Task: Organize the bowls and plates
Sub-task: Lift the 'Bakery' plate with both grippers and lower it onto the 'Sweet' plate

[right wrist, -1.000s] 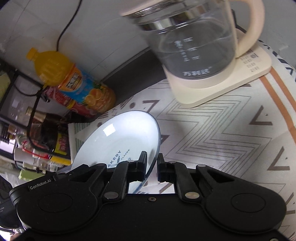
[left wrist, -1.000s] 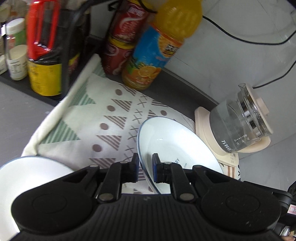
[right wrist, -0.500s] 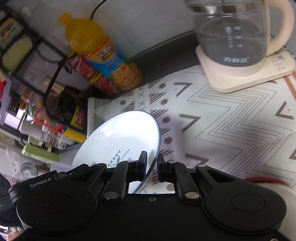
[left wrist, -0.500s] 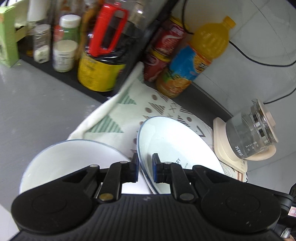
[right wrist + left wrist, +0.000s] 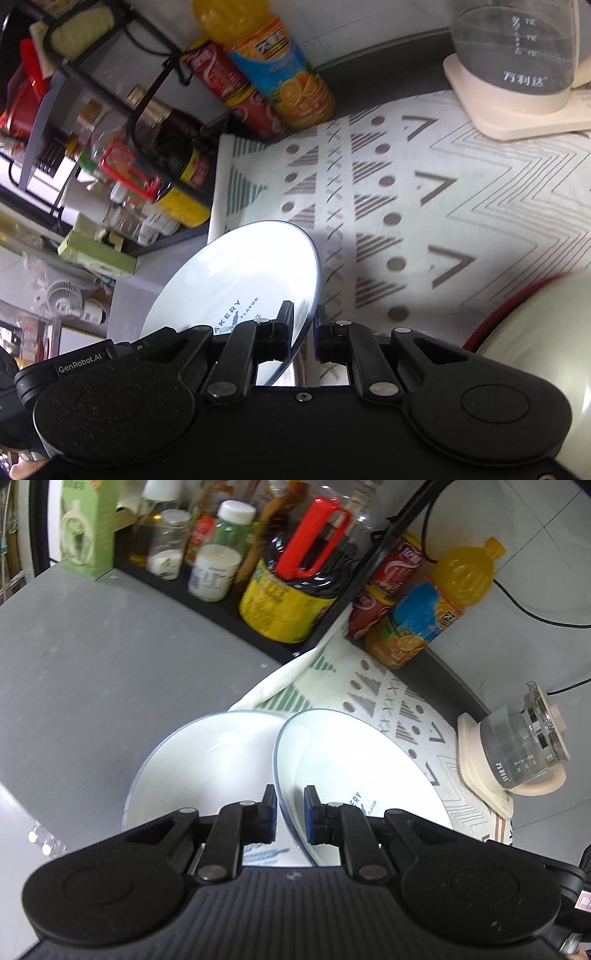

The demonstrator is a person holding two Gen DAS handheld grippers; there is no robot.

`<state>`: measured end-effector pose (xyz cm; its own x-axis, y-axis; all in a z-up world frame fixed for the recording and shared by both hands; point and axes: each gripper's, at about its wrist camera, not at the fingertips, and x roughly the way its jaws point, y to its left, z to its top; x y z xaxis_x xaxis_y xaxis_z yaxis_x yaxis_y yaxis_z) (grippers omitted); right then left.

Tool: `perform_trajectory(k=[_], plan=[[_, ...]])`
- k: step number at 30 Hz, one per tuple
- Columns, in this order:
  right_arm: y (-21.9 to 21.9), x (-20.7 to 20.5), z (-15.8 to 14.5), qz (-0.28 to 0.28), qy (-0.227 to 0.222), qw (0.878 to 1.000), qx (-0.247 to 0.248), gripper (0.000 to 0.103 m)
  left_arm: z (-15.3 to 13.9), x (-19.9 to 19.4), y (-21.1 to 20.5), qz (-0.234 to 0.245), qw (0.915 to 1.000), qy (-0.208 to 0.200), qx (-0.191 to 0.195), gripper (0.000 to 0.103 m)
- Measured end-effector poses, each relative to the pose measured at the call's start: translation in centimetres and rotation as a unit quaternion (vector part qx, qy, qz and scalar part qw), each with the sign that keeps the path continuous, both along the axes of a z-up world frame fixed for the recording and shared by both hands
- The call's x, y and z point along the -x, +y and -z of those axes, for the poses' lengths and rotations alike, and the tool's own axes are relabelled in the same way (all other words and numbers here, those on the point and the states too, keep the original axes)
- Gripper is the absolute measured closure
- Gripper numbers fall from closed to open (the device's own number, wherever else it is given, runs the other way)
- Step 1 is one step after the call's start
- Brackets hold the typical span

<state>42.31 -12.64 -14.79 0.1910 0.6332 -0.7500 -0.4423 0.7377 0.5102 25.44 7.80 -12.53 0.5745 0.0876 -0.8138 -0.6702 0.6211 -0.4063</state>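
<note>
In the left wrist view, my left gripper [image 5: 290, 818] sits at the lower centre of the frame, its blue-padded fingers [image 5: 270, 818] pinching the near left rim of a white plate [image 5: 354, 771]. The plate is tilted, its face spreading from between the fingers toward the centre right, with dark lettering just beside the right finger. To its left, partly behind my left finger, lies a second white plate [image 5: 207, 764] on the grey counter [image 5: 92, 664]. The patterned cloth [image 5: 369, 694] shows beyond both, with an orange juice bottle [image 5: 439, 602] at upper right and a glass kettle [image 5: 524, 738] at the right edge.

In the right wrist view, my right gripper [image 5: 303, 334] at lower centre is likewise closed on the same plate [image 5: 240, 277], nipping its near right rim. The plate fans out from the fingers toward the centre left, held clear of the cloth [image 5: 461, 206]. A pale bowl with a red rim [image 5: 546, 332] fills the lower right corner.
</note>
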Motion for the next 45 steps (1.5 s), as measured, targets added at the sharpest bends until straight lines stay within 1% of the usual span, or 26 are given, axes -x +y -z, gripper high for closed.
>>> perform_trajectory(k=[7, 16, 23, 30, 34, 36, 38, 44, 45], plan=[[0.7, 2.4, 0.4, -0.021, -0.022, 0.999, 0.015, 0.092, 1.1, 2.4, 0.1, -0.007, 0.9998, 0.016, 0.003, 0.091], [1.5, 4.4, 1.0, -0.036, -0.044, 0.998, 0.037, 0.092, 3.0, 3.5, 0.3, -0.007, 0.9992, 0.037, 0.007, 0.091], [2.5, 5.6, 1.3, -0.042, -0.076, 0.994, 0.063, 0.093, 4.5, 3.9, 0.8, -0.017, 0.9982, 0.047, 0.034, 0.088], [3.1, 6.0, 1.5, -0.036, -0.081, 0.993, 0.075, 0.093, 4.7, 3.8, 1.1, -0.019, 0.9977, 0.052, 0.037, 0.087], [3.4, 6.2, 1.8, -0.034, -0.088, 0.992, 0.085, 0.094, 4.9, 3.4, 1.2, -0.015, 0.9968, 0.064, 0.045, 0.087], [3.3, 6.1, 2.0, -0.031, -0.085, 0.992, 0.086, 0.094, 4.9, 3.2, 1.2, -0.008, 0.9964, 0.074, 0.039, 0.087], [3.3, 6.0, 2.2, -0.028, -0.08, 0.993, 0.086, 0.094, 4.4, 3.2, 1.4, -0.009, 0.9966, 0.075, 0.032, 0.087], [3.4, 6.0, 2.2, -0.029, -0.087, 0.992, 0.087, 0.094, 2.0, 3.3, 2.1, -0.001, 0.9983, 0.057, 0.001, 0.085], [3.4, 5.9, 2.3, -0.026, -0.085, 0.992, 0.086, 0.094, 1.6, 3.3, 2.2, -0.001, 0.9985, 0.054, -0.006, 0.082]])
